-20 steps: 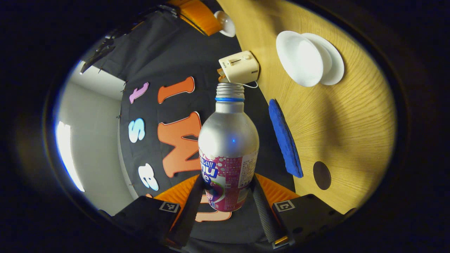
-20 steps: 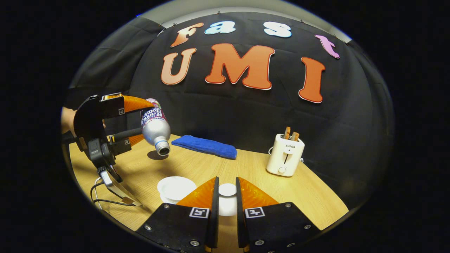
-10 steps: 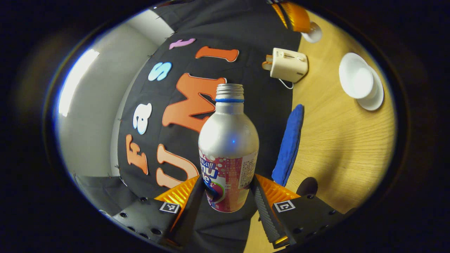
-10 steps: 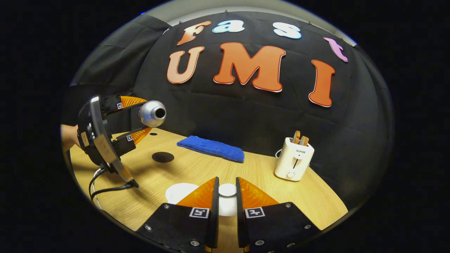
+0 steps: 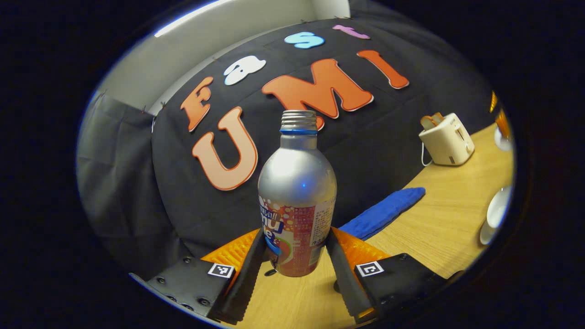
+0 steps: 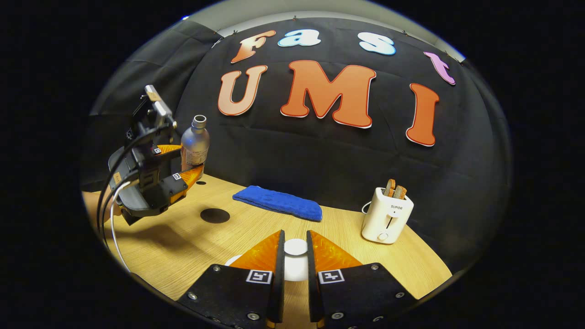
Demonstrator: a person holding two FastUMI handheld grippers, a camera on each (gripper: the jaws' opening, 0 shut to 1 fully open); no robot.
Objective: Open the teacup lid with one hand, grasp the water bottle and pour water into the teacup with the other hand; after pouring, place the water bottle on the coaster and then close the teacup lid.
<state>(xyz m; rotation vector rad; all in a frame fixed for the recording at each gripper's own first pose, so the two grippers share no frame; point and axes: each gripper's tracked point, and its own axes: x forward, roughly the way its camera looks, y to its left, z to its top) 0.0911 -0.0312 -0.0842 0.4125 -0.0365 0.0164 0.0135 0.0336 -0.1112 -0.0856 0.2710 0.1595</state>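
Nearest in the right gripper view, the right hand-held gripper (image 6: 295, 260) pinches the teacup lid (image 6: 295, 247) by its knob, clear of the teacup (image 5: 497, 212) until the bottle is parked. Farther left, the left hand-held gripper (image 6: 180, 165) clamps the upright water bottle (image 6: 195, 147) above the bench (image 6: 183, 246), just beyond the dark coaster (image 6: 215, 215), probably its next stop.

Right gripper (image 6: 295, 262) clamps lid (image 6: 295, 247) — left gripper (image 6: 185, 162) (far-off) grips upright bottle (image 6: 195, 144).

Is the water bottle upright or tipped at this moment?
Upright. In the right gripper view the water bottle stands vertical in the left gripper, open mouth up, above the table.
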